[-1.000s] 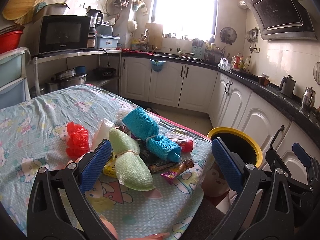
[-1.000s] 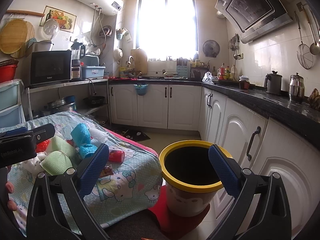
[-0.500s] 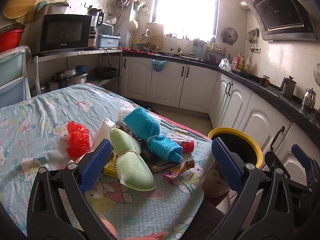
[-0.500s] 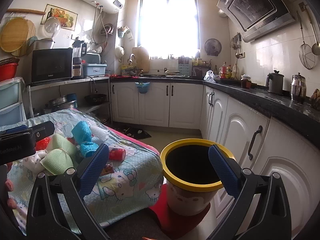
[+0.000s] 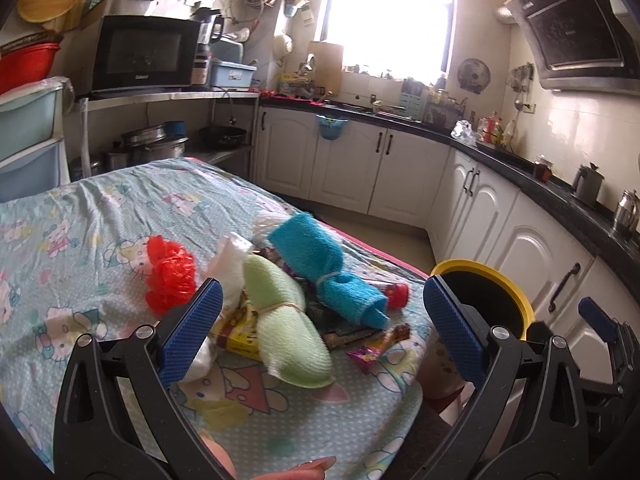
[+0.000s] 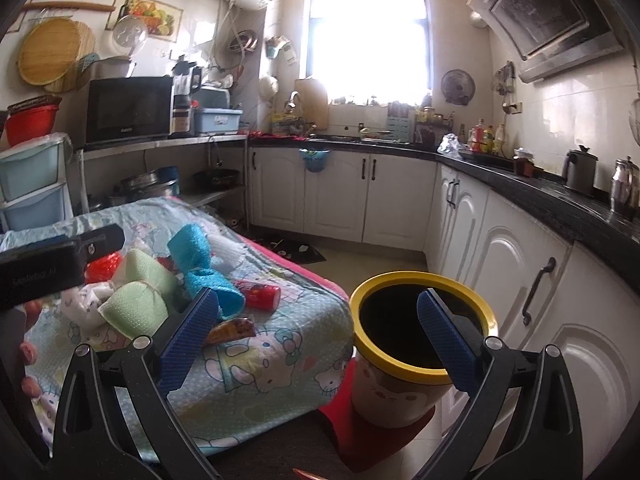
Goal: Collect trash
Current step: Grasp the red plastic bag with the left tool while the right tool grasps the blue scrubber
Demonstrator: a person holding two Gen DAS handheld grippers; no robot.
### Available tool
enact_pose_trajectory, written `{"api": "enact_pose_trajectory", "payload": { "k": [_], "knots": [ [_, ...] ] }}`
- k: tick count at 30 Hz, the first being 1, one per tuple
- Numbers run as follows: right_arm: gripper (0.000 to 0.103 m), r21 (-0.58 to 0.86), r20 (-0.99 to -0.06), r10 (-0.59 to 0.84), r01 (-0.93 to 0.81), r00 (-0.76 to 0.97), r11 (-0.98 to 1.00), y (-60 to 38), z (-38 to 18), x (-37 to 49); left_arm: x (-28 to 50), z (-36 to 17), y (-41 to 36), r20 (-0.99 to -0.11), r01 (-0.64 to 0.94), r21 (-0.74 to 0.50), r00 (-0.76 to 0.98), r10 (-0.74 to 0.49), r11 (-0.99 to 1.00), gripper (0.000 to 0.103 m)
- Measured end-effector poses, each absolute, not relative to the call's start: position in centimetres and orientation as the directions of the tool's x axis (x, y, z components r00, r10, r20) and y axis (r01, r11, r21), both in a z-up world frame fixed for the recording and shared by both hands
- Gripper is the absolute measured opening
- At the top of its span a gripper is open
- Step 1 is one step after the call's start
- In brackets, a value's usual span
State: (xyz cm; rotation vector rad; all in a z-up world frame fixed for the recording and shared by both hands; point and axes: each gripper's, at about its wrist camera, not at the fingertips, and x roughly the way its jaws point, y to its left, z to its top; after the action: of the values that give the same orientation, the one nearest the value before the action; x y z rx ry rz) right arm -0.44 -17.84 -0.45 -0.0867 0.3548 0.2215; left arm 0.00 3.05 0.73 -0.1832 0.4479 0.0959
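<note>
A pile of trash lies on the table's cartoon-print cloth (image 5: 100, 216): a green tied bundle (image 5: 286, 332), a blue tied bundle (image 5: 320, 264), a red mesh ball (image 5: 170, 276), a small red can (image 5: 396, 292) and snack wrappers (image 5: 380, 344). My left gripper (image 5: 320, 330) is open and empty, just short of the pile. The yellow-rimmed bin (image 6: 416, 332) stands on the floor right of the table. My right gripper (image 6: 316, 334) is open and empty, between the table corner and the bin. The pile also shows in the right wrist view (image 6: 192, 280).
White cabinets (image 6: 400, 200) under a black counter run along the back and right. A red mat (image 6: 360, 436) lies under the bin. A microwave (image 5: 144, 52) sits on a shelf at left, with plastic drawers (image 5: 28, 140) beside it.
Both grippers have drifted slightly; the left one has edged a little closer to the pile. Nothing has been taken hold of.
</note>
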Motion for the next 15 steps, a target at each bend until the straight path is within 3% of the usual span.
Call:
{"api": "enact_pose_trajectory", "payload": {
  "k": [15],
  "knots": [
    [0.097,-0.028,-0.395,0.412,-0.459,0.821,0.888,-11.2,1.6,4.7,-0.1,1.2,11.2,-0.447,-0.327,-0.226,0.872,0.200,0.918,0.092]
  ]
}}
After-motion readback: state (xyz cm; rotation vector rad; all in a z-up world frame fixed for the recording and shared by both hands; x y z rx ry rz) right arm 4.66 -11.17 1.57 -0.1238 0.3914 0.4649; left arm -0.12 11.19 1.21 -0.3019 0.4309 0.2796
